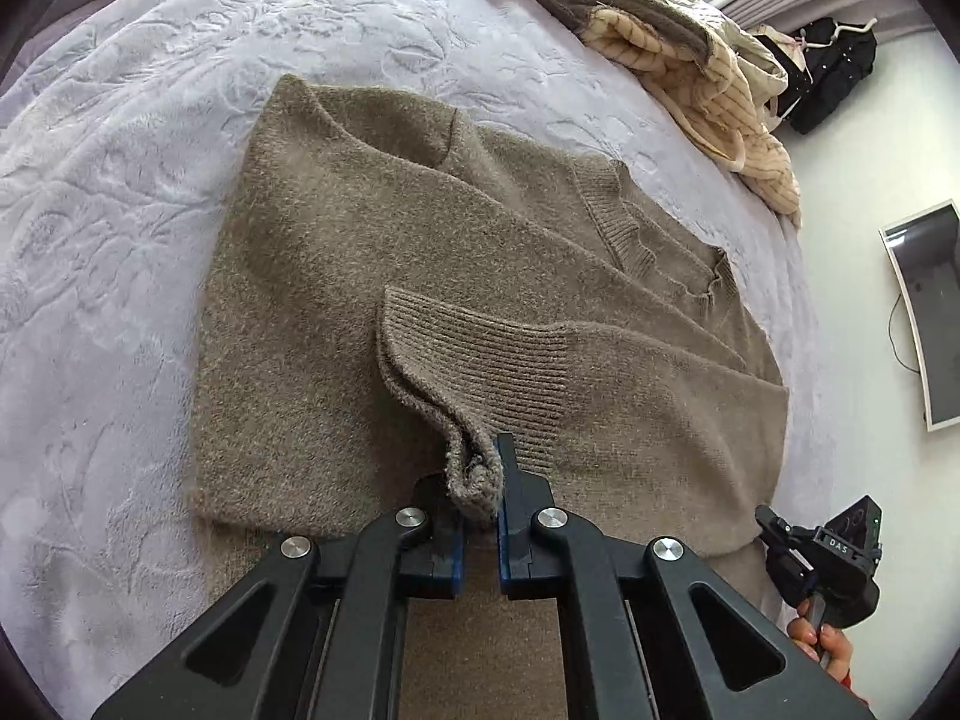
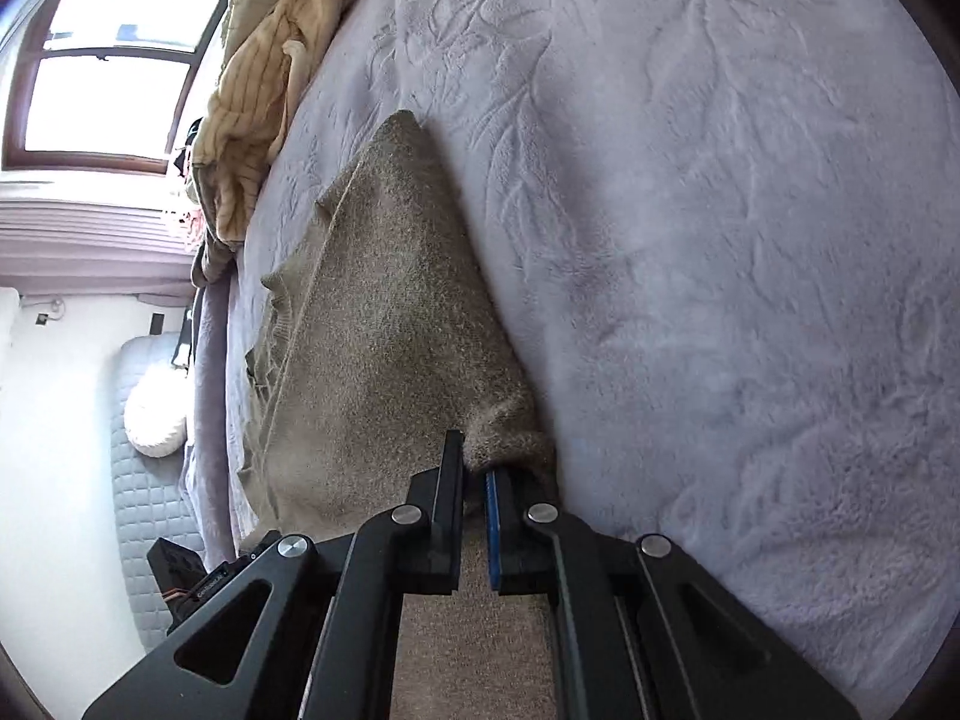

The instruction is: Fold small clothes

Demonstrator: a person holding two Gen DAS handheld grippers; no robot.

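Left gripper (image 1: pixel 477 489) is pinched tight on the ribbed cuff (image 1: pixel 480 360) of the brown sweater (image 1: pixel 336 276), a rolled nub of cuff edge bunched between the jaws, the sleeve laid across the sweater's body. Over on the right, the right gripper (image 2: pixel 474 474) has its jaws nearly together on a fold of the same sweater (image 2: pixel 372 324) at its near edge, fabric pulled up into a small peak at the fingertips. In the left wrist view the right gripper (image 1: pixel 822 558) sits at the lower right, well apart from the left one, off the sweater's right edge. The sweater lies on the pale embossed bedspread (image 1: pixel 120 210), left edge straight, ribbed neckline (image 1: pixel 630 228) toward the far right. Plenty of bare bedspread to the left and beyond. Farther off, a heap of cream striped clothes (image 1: pixel 708 78) crowds the bed's far corner, and in the right wrist view the window (image 2: pixel 108 54) glows behind it.
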